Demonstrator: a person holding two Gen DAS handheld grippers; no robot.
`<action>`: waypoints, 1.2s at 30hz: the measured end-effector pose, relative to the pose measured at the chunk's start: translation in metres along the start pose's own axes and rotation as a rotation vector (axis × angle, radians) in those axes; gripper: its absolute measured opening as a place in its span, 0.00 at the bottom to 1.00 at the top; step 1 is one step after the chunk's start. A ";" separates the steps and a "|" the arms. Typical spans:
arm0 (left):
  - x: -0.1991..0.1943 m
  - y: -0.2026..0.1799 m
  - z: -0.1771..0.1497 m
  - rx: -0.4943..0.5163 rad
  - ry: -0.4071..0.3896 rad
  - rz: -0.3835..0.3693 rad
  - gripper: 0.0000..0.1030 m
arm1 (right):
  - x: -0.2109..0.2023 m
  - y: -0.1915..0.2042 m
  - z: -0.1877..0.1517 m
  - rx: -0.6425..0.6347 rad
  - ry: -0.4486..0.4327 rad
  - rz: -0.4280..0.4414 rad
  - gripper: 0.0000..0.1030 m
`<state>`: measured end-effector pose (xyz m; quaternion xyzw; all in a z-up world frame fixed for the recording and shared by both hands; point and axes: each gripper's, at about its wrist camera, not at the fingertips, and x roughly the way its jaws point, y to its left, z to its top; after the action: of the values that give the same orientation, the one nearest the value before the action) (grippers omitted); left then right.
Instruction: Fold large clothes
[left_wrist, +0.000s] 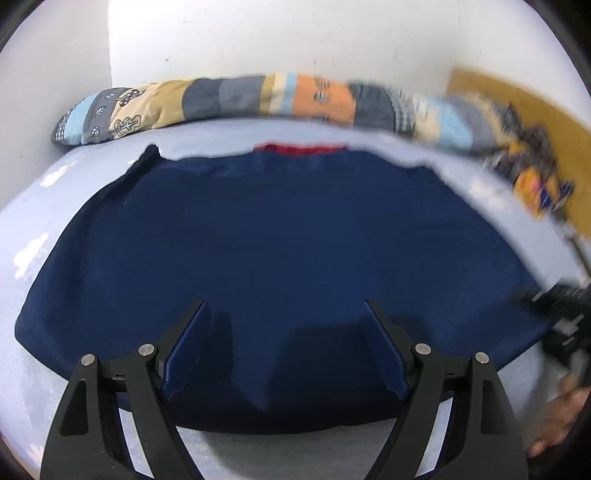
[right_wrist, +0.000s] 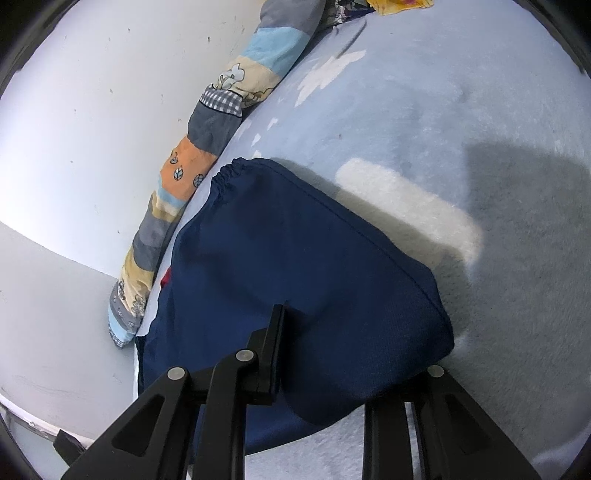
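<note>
A large navy garment lies spread flat on the pale blue bed sheet, with a red strip at its far edge. My left gripper hangs open just over the garment's near part, with nothing between its fingers. In the right wrist view the navy garment is doubled over, its gathered cuff at the far corner. My right gripper is shut on the near fold; one finger lies on top and the other is hidden under the cloth. It also shows blurred as the right gripper at the garment's right edge.
A rolled patchwork quilt runs along the white wall behind the garment, and appears as the quilt in the right view. A yellow patterned cloth and a brown board sit far right. A person's hand is at the lower right.
</note>
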<state>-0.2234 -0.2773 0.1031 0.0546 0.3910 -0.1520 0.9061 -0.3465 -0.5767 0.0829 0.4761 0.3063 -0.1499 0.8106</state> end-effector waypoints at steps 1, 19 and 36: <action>0.009 -0.001 -0.004 0.005 0.026 0.008 0.81 | 0.000 0.000 0.001 0.001 0.003 0.000 0.23; 0.013 -0.004 -0.010 0.007 -0.019 0.008 0.82 | 0.002 0.004 0.001 0.000 0.030 -0.031 0.24; 0.014 -0.004 -0.012 0.023 -0.019 0.030 0.83 | 0.002 0.001 0.006 -0.002 0.042 0.035 0.21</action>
<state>-0.2240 -0.2823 0.0848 0.0694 0.3796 -0.1437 0.9113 -0.3425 -0.5813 0.0848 0.4838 0.3151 -0.1253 0.8068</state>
